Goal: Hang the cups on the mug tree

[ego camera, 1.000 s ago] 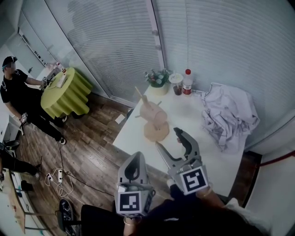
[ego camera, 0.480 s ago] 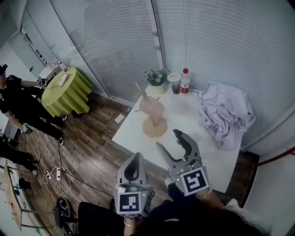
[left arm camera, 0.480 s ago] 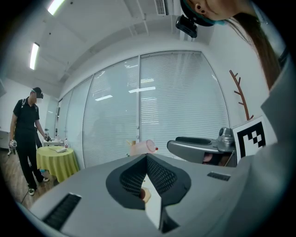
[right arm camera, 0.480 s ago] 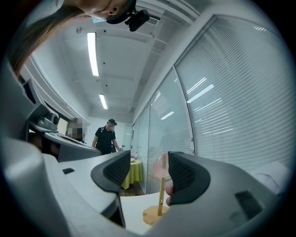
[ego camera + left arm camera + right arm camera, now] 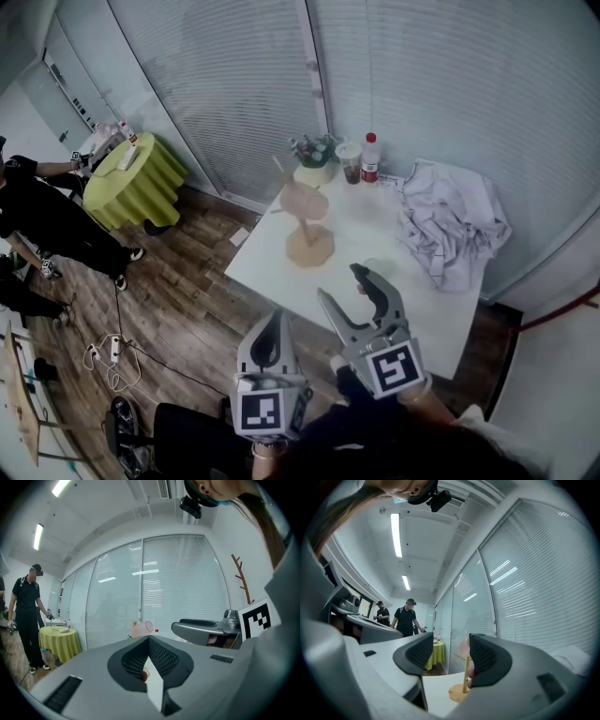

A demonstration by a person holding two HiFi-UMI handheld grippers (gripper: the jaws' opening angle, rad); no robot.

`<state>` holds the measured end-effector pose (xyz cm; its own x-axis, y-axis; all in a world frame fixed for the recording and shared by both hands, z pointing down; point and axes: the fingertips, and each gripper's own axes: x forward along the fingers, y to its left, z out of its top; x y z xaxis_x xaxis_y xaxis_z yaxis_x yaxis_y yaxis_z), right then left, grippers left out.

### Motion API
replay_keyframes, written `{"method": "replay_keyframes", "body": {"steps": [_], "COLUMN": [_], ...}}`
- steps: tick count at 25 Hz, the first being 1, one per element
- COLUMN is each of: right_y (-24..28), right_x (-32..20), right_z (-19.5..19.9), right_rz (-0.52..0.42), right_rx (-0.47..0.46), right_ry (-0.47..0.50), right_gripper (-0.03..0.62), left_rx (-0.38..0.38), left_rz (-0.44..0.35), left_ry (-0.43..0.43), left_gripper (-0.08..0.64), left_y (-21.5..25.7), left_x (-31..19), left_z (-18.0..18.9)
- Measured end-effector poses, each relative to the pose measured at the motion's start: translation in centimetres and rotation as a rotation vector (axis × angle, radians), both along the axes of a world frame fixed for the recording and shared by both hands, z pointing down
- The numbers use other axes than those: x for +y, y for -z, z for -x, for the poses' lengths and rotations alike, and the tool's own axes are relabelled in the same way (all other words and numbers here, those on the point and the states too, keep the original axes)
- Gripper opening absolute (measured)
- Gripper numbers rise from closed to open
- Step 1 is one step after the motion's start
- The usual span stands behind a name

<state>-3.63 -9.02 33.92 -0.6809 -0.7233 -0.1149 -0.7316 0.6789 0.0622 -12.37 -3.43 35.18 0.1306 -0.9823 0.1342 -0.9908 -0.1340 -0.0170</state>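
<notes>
The wooden mug tree (image 5: 308, 244) stands on the white table (image 5: 403, 309), near its left edge. A pink cup (image 5: 305, 200) hangs on it, also seen as the pink cup (image 5: 143, 629) past the left jaws. My right gripper (image 5: 340, 283) hovers over the table's near part, short of the tree. Its jaws are closing but still apart, with nothing between them; through the gap of the right gripper (image 5: 451, 651) the mug tree (image 5: 464, 682) shows far off. My left gripper (image 5: 274, 319) is held low, off the table's near left edge. In its own view the left gripper (image 5: 149, 641) is shut and empty.
A crumpled white cloth (image 5: 450, 225) covers the table's right side. At the far edge stand a plant pot (image 5: 314, 161), a drink cup (image 5: 352, 164) and a red-capped bottle (image 5: 371, 157). On the wooden floor to the left are a green-draped round table (image 5: 141, 183), people and cables (image 5: 112, 361).
The table and mug tree have shifted slightly up and away in the head view. The right jaws have narrowed a little. The person at the left has moved further towards the frame's edge.
</notes>
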Motion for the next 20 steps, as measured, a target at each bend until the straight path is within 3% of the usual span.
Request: {"method": "replay_keyframes", "body": {"steps": [20], "right_y": [0.7], "right_x": [6.4], "right_z": [-2.0], "right_rz": [-0.022], "right_rx": [0.028], "right_ry": [-0.026], "right_gripper": [0.170], "left_rx": [0.031], "left_rz": [-0.023], "left_ry": [-0.006], "left_gripper": [-0.002], "left_y": [0.5], "left_x": [6.0], "left_z": [-1.4]}}
